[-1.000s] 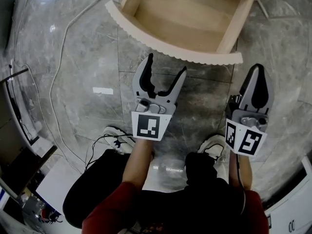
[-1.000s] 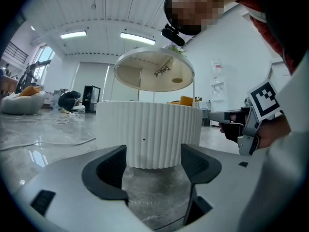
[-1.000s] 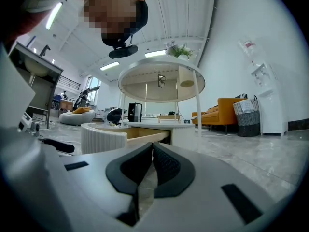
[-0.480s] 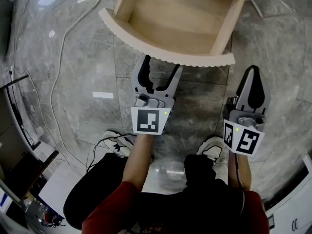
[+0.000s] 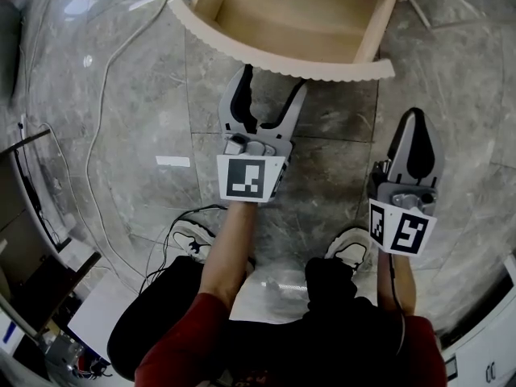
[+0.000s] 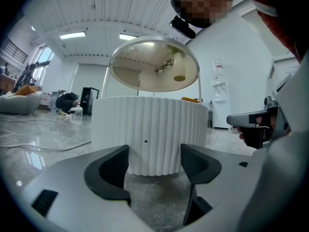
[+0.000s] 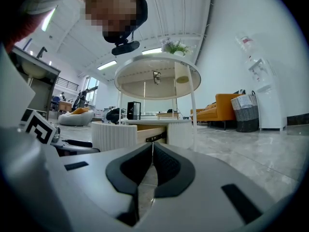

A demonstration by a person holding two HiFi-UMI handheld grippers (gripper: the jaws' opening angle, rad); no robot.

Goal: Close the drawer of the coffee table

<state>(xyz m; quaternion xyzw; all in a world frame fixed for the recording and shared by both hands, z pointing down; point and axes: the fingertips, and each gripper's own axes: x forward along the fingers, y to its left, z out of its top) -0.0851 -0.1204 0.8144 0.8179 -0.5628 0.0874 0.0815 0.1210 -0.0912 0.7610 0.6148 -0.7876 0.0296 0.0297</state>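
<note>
Nearest, our right gripper (image 5: 418, 118), jaws together and empty, hangs back; next, our left gripper (image 5: 274, 81), jaws apart and empty, almost meets the ribbed front of the open drawer (image 5: 322, 64) straight ahead, with the coffee table (image 7: 157, 79) beyond.

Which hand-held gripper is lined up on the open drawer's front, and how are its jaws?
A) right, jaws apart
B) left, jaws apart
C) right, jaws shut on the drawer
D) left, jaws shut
B: the left hand-held gripper has its jaws apart, and the ribbed drawer front shows in the gap between them. The right hand-held gripper is shut and empty, off to the side.
</note>
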